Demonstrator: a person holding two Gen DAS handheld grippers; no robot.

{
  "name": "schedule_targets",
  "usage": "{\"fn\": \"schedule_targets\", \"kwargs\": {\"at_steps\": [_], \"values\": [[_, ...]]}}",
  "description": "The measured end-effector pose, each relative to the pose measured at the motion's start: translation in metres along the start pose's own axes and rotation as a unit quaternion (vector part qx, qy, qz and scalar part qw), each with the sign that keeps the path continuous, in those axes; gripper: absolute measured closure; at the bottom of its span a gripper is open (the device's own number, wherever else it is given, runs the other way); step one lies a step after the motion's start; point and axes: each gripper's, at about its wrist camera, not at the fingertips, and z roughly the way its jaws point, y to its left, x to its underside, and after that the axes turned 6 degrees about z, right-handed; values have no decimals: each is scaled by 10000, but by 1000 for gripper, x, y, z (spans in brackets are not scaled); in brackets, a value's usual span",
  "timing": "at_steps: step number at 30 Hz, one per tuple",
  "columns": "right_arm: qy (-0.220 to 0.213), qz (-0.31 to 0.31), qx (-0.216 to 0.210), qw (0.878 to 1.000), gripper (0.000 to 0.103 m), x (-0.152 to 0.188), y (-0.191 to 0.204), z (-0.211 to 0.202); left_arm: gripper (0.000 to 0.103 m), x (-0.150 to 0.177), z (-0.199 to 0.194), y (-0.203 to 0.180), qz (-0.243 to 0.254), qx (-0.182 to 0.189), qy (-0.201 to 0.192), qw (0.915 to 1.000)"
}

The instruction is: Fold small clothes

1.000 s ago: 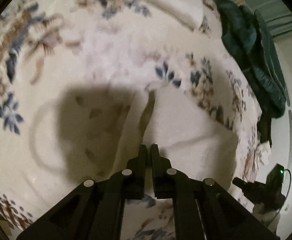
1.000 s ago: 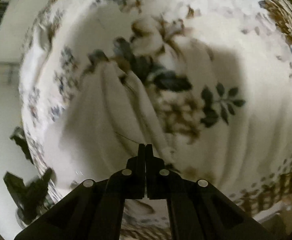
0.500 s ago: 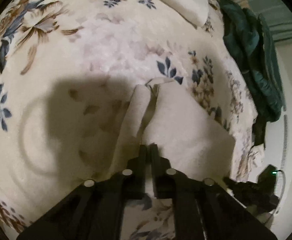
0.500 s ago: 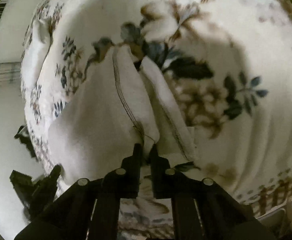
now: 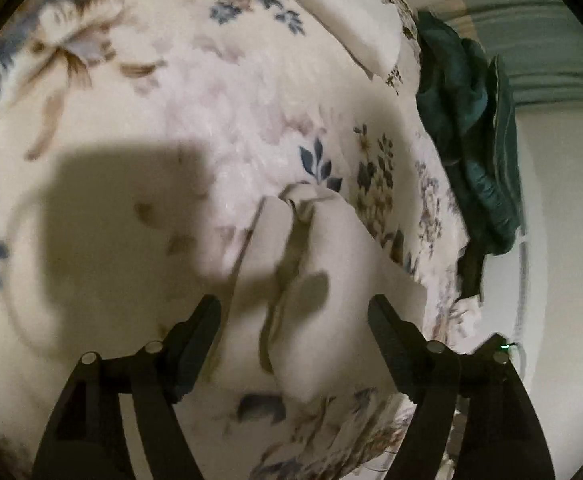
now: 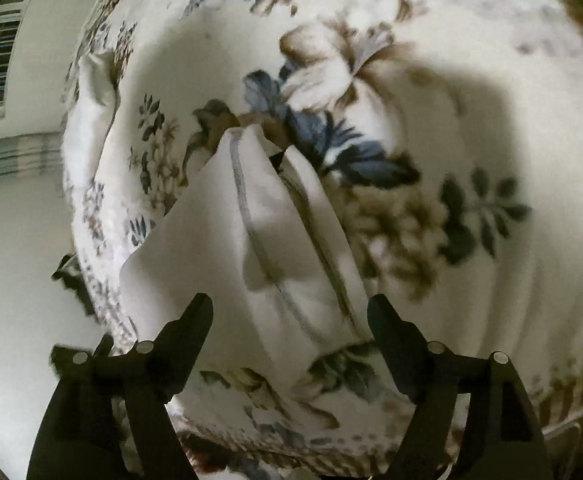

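While my left gripper [image 5: 294, 310] and my right gripper [image 6: 290, 309] are both standing wide apart and holding nothing, the white cloth [image 5: 331, 272] is lying folded on the floral blanket [image 5: 139, 92], just ahead of the fingers and between them in each view.

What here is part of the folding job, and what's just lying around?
Part of the job:
white garment
left gripper, open
right gripper, open

Lying about:
floral blanket
dark green clothes
white pillow
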Motion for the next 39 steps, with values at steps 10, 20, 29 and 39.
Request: {"fn": "schedule_targets", "kwargs": {"at_steps": [10, 20, 29, 39], "values": [[1021, -460, -957, 9891, 22, -43, -6, 71, 29, -16, 68, 3, 3, 376, 492, 9981], [964, -617, -993, 9885, 86, -38, 30, 72, 91, -18, 54, -38, 415, -346, 159, 9984], [798, -1259, -1043, 9833, 87, -50, 152, 22, 91, -80, -17, -79, 505, -315, -323, 9977], [191, -2053, -1360, 9690, 87, -162, 378, 58, 90, -289, -65, -90, 1088, -395, -1226, 9857]]}}
